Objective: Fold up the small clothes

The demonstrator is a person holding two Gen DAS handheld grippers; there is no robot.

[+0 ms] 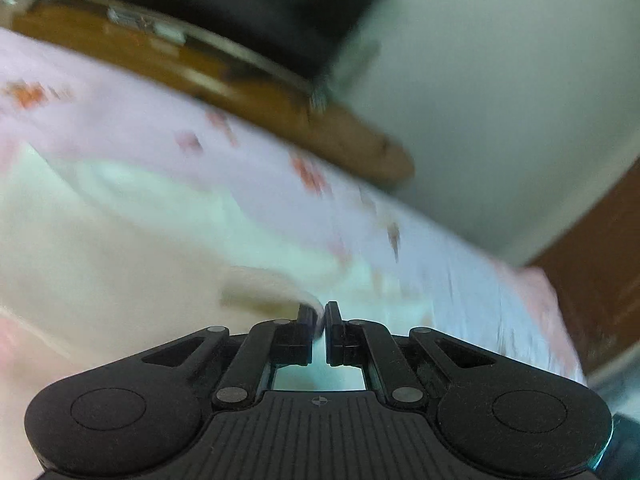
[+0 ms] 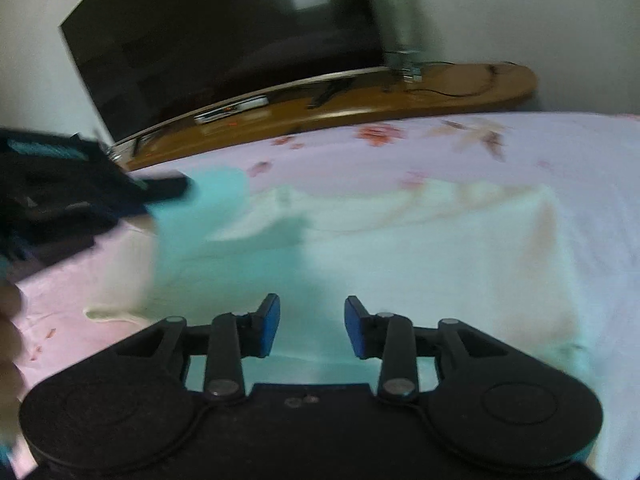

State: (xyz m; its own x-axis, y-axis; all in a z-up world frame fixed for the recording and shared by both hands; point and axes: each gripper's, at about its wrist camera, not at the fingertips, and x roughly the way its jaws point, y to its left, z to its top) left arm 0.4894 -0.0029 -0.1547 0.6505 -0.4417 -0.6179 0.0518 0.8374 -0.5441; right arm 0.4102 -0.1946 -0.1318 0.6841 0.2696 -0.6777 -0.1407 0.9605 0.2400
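Note:
A pale mint-white small garment [image 2: 400, 248] lies spread on a pink flowered bedsheet [image 2: 352, 156]. My right gripper [image 2: 312, 320] hovers low over its near part, blue pads apart with nothing between them. At the left, my left gripper [image 2: 176, 186] lifts a corner of the garment off the sheet. In the left wrist view the same gripper [image 1: 319, 312] is shut, with a thin fold of the pale garment [image 1: 120, 240] pinched between its fingers. That view is tilted and blurred.
A dark TV screen [image 2: 220, 40] stands on a long wooden shelf [image 2: 460, 92] past the bed's far edge, with a remote and cables on it. A white wall [image 1: 500, 100] rises behind. A person's fingers [image 2: 8, 320] show at the left edge.

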